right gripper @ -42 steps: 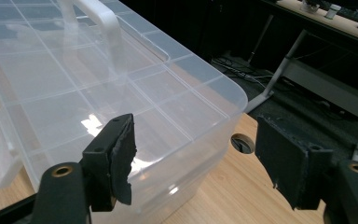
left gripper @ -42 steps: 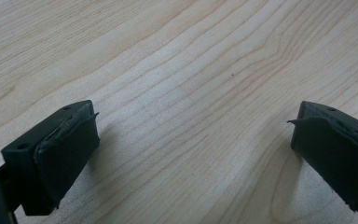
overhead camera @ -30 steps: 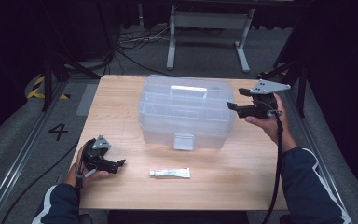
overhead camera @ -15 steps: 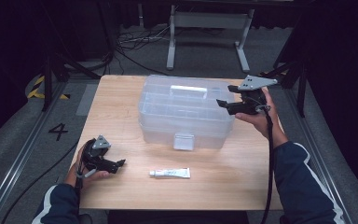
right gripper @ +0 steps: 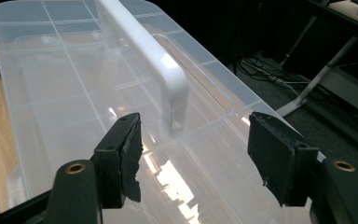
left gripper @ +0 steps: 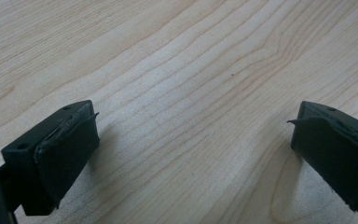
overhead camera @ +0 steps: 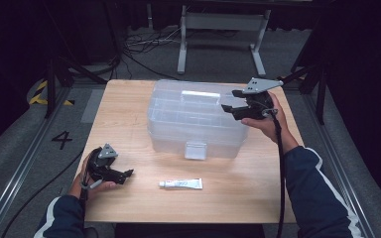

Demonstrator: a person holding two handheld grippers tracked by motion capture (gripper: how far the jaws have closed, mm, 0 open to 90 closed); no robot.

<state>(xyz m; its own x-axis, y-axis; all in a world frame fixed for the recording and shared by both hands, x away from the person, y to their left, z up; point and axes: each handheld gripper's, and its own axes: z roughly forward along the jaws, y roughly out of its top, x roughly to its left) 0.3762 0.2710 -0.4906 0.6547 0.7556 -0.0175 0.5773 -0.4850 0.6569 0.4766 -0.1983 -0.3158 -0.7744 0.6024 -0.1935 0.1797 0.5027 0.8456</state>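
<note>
the clear plastic storage box sits mid tabletop. right tool, jaws apart and just narrowing on nothing, hangs by its white handle; better to centre it squarely before clenching. left tool rests released.

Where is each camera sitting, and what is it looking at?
High view: above the person's side, looking forward and down on the table; both forearms, left gripper, right gripper.
Left gripper view: on the left gripper, facing bare tabletop; its open jaws.
Right gripper view: on the right gripper, facing the clear box and white handle; its open jaws.
Shared: high and right views show the box.
</note>
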